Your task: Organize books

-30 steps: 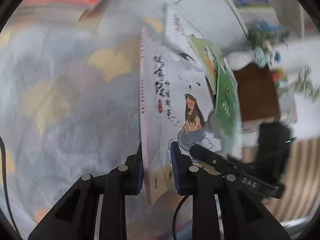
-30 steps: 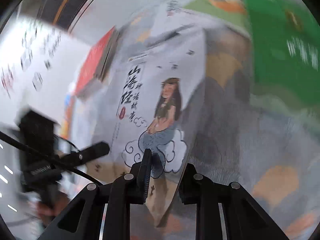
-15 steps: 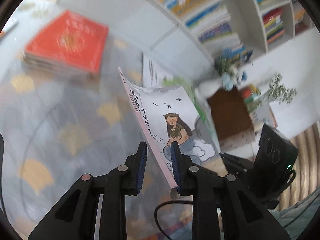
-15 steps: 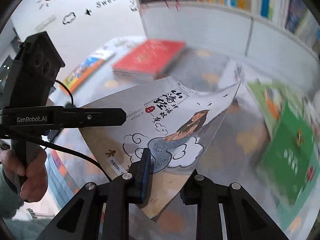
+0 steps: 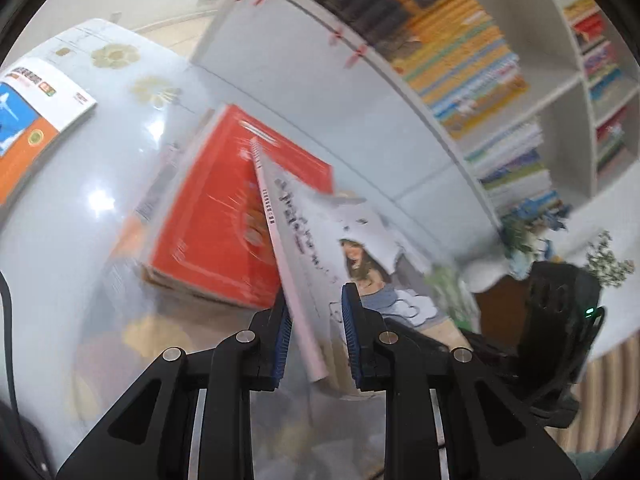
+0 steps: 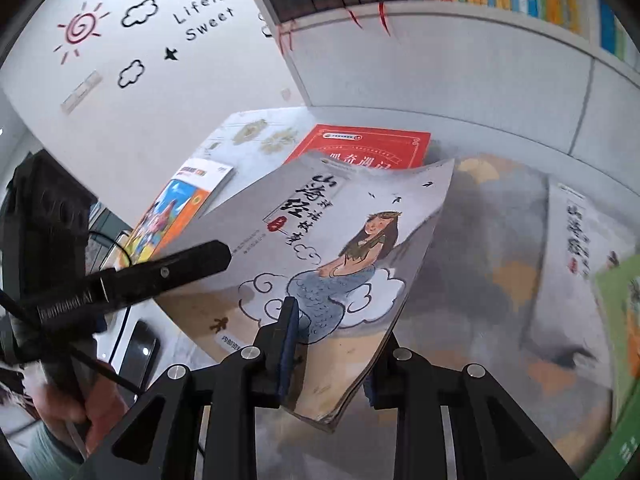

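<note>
A thin grey book with a mermaid drawing (image 6: 352, 248) hangs in the air, held by both grippers. In the right wrist view my right gripper (image 6: 336, 340) is shut on its lower edge, one finger on the cover and the other hidden beneath. The left gripper's upper finger (image 6: 172, 270) lies across the cover's left side. In the left wrist view my left gripper (image 5: 314, 314) is shut on the book (image 5: 320, 240) near its spine, which runs up between the blue pads. Just behind the held book lies a stack topped by a red book (image 5: 216, 216) (image 6: 372, 146).
An orange and blue book (image 6: 176, 208) lies at the table's left corner. A second grey book (image 6: 580, 232) and a green one (image 6: 624, 320) lie at the right. A white cabinet (image 6: 460, 72) with packed shelves stands behind. A hand (image 6: 80, 412) holds the left gripper's handle.
Both grippers have carried the mermaid book up and leftward, over to the red book stack. The book has tipped from nearly on edge to a flatter slant. The views now show the shelves.
</note>
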Tool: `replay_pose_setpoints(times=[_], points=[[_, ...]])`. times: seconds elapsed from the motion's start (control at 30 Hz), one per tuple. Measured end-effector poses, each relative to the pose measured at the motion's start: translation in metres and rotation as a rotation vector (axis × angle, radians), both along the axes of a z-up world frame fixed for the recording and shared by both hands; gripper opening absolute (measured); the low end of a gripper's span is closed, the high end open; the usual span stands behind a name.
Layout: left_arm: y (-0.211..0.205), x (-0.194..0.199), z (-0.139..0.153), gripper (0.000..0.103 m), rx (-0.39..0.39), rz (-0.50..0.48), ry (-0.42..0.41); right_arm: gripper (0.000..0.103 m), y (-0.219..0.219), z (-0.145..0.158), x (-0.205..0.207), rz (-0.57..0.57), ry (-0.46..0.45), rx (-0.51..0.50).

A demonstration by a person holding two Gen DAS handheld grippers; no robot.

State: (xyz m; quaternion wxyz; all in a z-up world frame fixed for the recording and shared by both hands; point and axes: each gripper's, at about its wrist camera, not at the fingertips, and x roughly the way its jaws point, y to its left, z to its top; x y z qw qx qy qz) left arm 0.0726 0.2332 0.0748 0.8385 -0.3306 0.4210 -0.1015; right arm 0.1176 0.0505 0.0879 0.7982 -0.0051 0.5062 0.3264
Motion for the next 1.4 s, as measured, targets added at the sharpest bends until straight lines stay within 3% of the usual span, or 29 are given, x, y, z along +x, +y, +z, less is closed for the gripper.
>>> replay_pose_setpoints(times=[0.13, 0.23, 0.43, 0.5, 0.6, 0.67, 0.73, 0.87, 0.97, 1.1, 1.17, 1.23, 1.4], points=[[0.026, 0.025, -0.024, 0.026, 0.048, 0.088, 0.123, 0.026, 0.028, -0.015, 0.029, -0.004, 0.006, -0.053], [0.055, 0.015, -0.025, 0.026, -0.027, 0.199, 0.097, 0.027, 0.043, -0.034, 0.045, -0.024, 0.020, -0.134], [0.074, -0.011, -0.021, 0.029, -0.003, 0.264, 0.117, 0.027, 0.052, -0.041, 0.060, -0.071, 0.078, -0.088], [0.068, -0.019, -0.020, 0.029, 0.017, 0.254, 0.125, 0.043, 0.058, -0.044, 0.061, -0.064, 0.076, -0.104], [0.046, -0.030, -0.016, 0.031, 0.120, 0.211, 0.144, 0.048, 0.047, -0.045, 0.047, -0.053, 0.063, -0.095], [0.018, -0.038, -0.012, 0.031, 0.275, 0.151, 0.178, 0.047, 0.022, -0.042, 0.031, -0.054, 0.114, -0.033], [-0.012, -0.043, -0.010, 0.031, 0.306, 0.069, 0.180, 0.048, -0.023, -0.040, -0.002, -0.079, 0.123, 0.012], [-0.097, -0.044, -0.011, 0.035, 0.163, -0.151, 0.161, 0.048, -0.117, -0.052, -0.063, -0.193, 0.177, -0.035], [-0.182, -0.034, -0.013, 0.036, 0.127, -0.353, 0.166, 0.048, -0.214, -0.055, -0.112, -0.389, 0.208, -0.097], [-0.292, -0.020, -0.016, 0.036, 0.070, -0.584, 0.159, 0.048, -0.321, -0.041, -0.147, -0.672, 0.157, -0.113], [-0.331, -0.007, -0.019, 0.036, 0.086, -0.605, 0.168, 0.048, -0.373, -0.038, -0.148, -0.818, 0.137, -0.131], [-0.353, 0.001, -0.020, 0.036, 0.135, -0.571, 0.162, 0.048, -0.404, -0.038, -0.142, -0.879, 0.130, -0.121], [-0.373, 0.014, -0.035, 0.036, 0.153, -0.501, 0.212, 0.047, -0.431, -0.052, -0.109, -0.874, 0.165, -0.081]])
